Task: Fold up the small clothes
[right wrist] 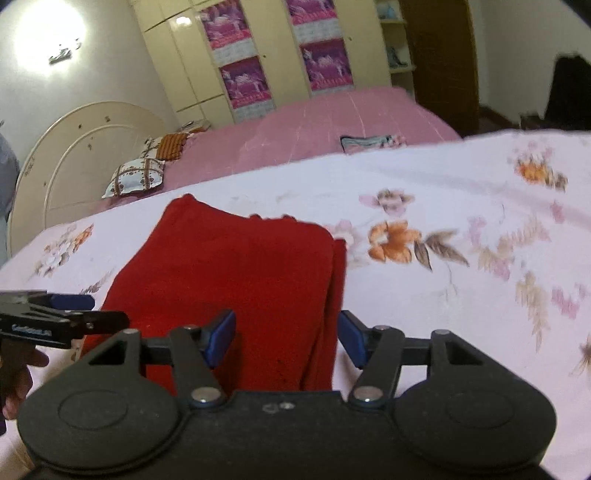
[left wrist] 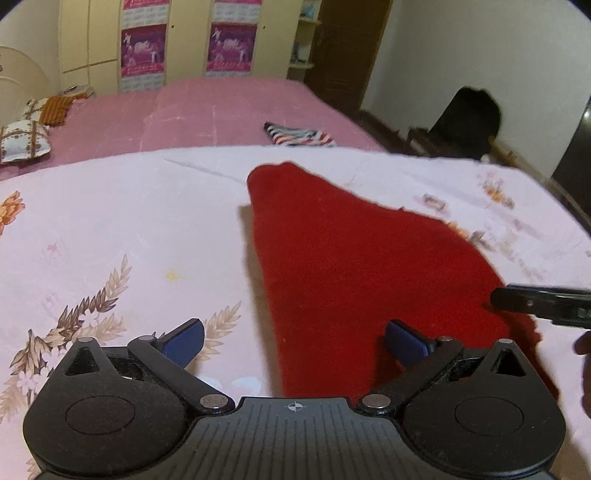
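Bedroom w/ floral sheet (left wrist: 110,221) spread over a pink bed (left wrist: 207,110); wardrobe (left wrist: 184,40) behind. Red cloth (left wrist: 351,266) lay folded flat on sheet, layered edge on its right side in right wrist view. Left gripper (left wrist: 293,341) had fingers wide apart, holding nothing, right pad (left wrist: 404,341) over the cloth, left pad over bare sheet. Right gripper (right wrist: 286,339) also spread, empty, straddling cloth's near right edge. Striped cloth (left wrist: 299,134) sat further back on the bed; pillows (left wrist: 22,140) at far left.

Dim, blurry fisheye; wall-lamp (right wrist: 48,35) glare
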A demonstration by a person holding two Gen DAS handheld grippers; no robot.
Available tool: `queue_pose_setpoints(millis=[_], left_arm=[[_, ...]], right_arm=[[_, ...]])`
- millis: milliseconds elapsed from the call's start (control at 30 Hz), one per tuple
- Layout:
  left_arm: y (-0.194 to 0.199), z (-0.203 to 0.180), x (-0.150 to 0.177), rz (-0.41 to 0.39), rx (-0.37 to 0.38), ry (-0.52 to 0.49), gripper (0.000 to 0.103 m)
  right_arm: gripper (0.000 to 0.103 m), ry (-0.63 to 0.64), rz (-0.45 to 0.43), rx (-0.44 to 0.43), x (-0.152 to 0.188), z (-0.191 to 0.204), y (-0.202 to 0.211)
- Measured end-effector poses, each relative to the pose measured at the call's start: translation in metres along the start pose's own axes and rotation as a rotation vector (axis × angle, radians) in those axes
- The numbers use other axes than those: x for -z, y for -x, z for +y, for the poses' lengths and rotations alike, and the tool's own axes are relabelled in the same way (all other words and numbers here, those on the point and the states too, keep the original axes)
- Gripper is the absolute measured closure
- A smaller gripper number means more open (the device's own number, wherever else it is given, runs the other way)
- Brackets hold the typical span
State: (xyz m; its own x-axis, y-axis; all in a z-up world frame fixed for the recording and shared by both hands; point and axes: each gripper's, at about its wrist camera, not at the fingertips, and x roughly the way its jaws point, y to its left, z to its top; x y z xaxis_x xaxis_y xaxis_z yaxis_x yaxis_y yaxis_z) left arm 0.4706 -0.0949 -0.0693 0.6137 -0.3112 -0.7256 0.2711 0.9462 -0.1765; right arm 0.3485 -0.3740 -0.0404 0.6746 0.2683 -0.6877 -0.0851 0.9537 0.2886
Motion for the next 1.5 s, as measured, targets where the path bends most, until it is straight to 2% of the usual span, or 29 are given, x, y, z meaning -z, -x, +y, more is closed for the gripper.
queue_pose_setpoints(millis=[67,100,133,233,333,400,633,733,800,867,900,1000,1100,1133,1200,1267,1500], left_arm=[[-0.001,0.01,0.001,0.009,0.074,0.049,0.0],[-0.004,0.02,0.002,0.029,0.154,0.115,0.0],[-0.008,0.03,0.004,0.047,0.213,0.172,0.0],[-0.019,0.051,0.009,0.102,0.314,0.276,0.0],[-0.03,0.063,0.017,0.15,0.404,0.341,0.0],[-0.033,0.065,0.02,0.148,0.431,0.336,0.001],[-0.045,0.058,0.011,0.15,0.456,0.274,0.003],[-0.052,0.048,0.001,0.146,0.449,0.236,0.007],[-0.053,0.044,-0.002,0.15,0.442,0.211,0.015],[-0.051,0.047,-0.003,0.159,0.452,0.207,0.024],[-0.049,0.052,-0.001,0.165,0.463,0.207,0.027],[-0.053,0.054,0.0,0.157,0.472,0.22,0.027],[-0.053,0.034,-0.004,0.141,0.411,0.148,0.028],[-0.051,0.029,-0.006,0.133,0.387,0.119,0.033],[-0.047,0.025,-0.009,0.115,0.365,0.099,0.049],[-0.037,0.028,-0.01,0.094,0.366,0.104,0.056],[0.014,0.046,-0.018,0.031,0.381,0.086,0.058]], right_arm=[[0.044,-0.084,0.017,-0.028,0.0,-0.015,0.001],[0.044,-0.141,0.038,-0.056,0.0,-0.024,-0.001],[0.043,-0.21,0.06,-0.104,0.0,-0.034,-0.003],[0.038,-0.385,0.107,-0.231,0.004,-0.061,-0.009],[0.036,-0.413,0.152,-0.269,0.008,-0.072,-0.016],[0.036,-0.415,0.198,-0.298,0.012,-0.076,-0.022],[0.034,-0.328,0.191,-0.43,0.009,-0.067,-0.044],[0.034,-0.291,0.199,-0.466,0.002,-0.054,-0.057],[0.034,-0.28,0.2,-0.48,0.0,-0.05,-0.061],[0.039,-0.272,0.212,-0.481,-0.001,-0.052,-0.058],[0.046,-0.281,0.217,-0.481,-0.001,-0.057,-0.057],[0.053,-0.325,0.218,-0.494,0.005,-0.07,-0.054],[0.052,-0.272,0.196,-0.441,0.0,-0.046,-0.057],[0.055,-0.219,0.18,-0.397,-0.002,-0.033,-0.056],[0.059,-0.106,0.151,-0.311,-0.006,-0.008,-0.051],[0.061,-0.039,0.122,-0.259,-0.007,0.011,-0.043],[0.064,0.007,0.079,-0.251,-0.014,0.05,-0.014]])
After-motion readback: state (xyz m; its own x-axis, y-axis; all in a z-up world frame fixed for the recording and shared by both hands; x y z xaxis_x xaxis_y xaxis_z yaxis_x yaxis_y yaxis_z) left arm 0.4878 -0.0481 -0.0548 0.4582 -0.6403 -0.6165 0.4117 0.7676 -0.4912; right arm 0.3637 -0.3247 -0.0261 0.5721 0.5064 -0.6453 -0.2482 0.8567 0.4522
